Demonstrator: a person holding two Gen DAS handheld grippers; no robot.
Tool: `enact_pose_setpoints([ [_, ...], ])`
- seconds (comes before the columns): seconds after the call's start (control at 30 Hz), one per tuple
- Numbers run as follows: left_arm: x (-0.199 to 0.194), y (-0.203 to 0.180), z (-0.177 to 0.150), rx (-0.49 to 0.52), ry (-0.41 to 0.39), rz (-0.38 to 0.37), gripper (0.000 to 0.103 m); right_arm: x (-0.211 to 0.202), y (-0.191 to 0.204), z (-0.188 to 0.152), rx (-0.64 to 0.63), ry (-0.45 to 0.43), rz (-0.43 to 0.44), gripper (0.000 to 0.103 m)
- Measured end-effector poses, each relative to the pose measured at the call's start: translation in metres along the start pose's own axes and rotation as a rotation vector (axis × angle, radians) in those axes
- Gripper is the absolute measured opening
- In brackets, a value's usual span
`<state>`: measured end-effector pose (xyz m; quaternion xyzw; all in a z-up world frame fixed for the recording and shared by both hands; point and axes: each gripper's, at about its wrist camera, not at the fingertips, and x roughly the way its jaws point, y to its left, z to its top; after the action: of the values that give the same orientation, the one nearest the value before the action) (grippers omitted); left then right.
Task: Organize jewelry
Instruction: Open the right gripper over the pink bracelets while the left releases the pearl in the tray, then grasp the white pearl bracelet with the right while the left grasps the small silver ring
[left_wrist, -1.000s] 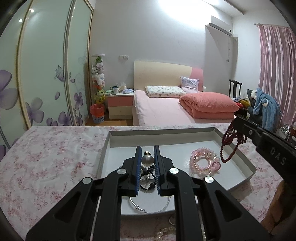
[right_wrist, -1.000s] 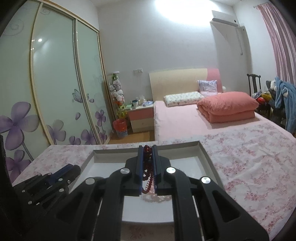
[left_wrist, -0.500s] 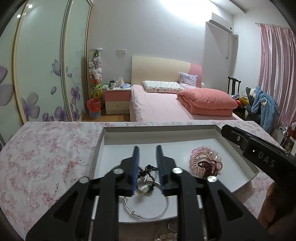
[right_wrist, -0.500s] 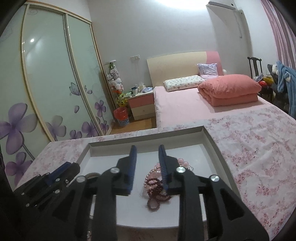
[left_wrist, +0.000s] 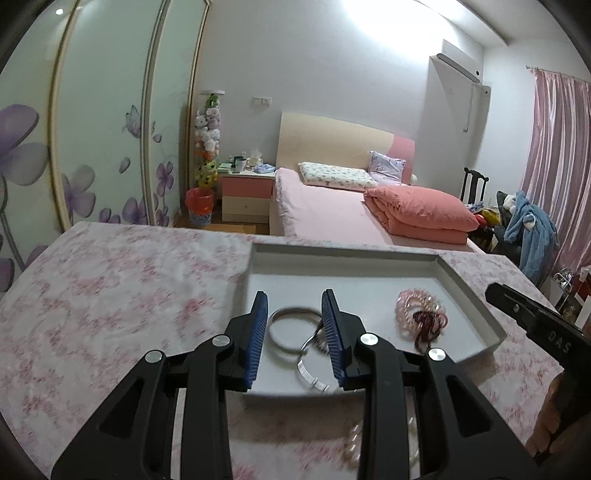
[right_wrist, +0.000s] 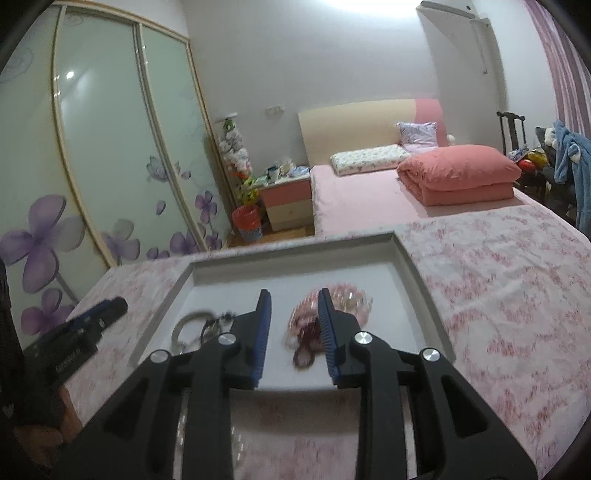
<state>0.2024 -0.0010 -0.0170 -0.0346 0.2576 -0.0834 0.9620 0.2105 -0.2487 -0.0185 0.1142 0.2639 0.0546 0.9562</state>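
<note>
A shallow white tray (left_wrist: 469, 291) (right_wrist: 417, 280) lies on a pink floral tablecloth. In it lie a silver bangle (left_wrist: 282, 330) (right_wrist: 184, 325), a pink bead bracelet (left_wrist: 413, 301) (right_wrist: 351, 299) and a dark red bead string (left_wrist: 428, 326) (right_wrist: 306, 345) against it. My left gripper (left_wrist: 294, 334) is open and empty above the bangle at the tray's near edge. My right gripper (right_wrist: 293, 330) is open and empty above the red beads. Each gripper shows at the edge of the other's view.
Pale pearl beads (left_wrist: 351, 446) lie on the cloth just in front of the tray, under my left gripper. The floral cloth (left_wrist: 122, 302) stretches left of the tray and right of it (right_wrist: 509, 295). A bed and wardrobe stand beyond the table.
Both grippers opened and let go: the left dropped the black bead piece with the silver pendant, the right dropped the dark red beads by the pink bracelet. Both then drew back toward the tray's near edge.
</note>
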Motion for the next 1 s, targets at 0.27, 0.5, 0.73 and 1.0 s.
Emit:
enact_pose_setpoints([
  [0.27, -0.018, 0.026, -0.024, -0.004, 0.089, 0.024, 0.034, -0.004, 0.023, -0.044, -0.081, 0.204, 0.084, 0.027],
  [0.5, -0.022, 0.034, -0.033, -0.01, 0.128, 0.044, 0.037, 0.013, 0.048, -0.068, -0.153, 0.354, 0.106, 0.027],
  [0.73, -0.022, 0.024, -0.037, 0.012, 0.143, 0.018, 0.038, 0.023, 0.06, -0.081, -0.22, 0.423, 0.073, 0.018],
  [1.0, -0.01, -0.01, -0.042, 0.055, 0.199, -0.053, 0.044, 0.01, 0.024, -0.08, -0.221, 0.416, 0.007, 0.01],
])
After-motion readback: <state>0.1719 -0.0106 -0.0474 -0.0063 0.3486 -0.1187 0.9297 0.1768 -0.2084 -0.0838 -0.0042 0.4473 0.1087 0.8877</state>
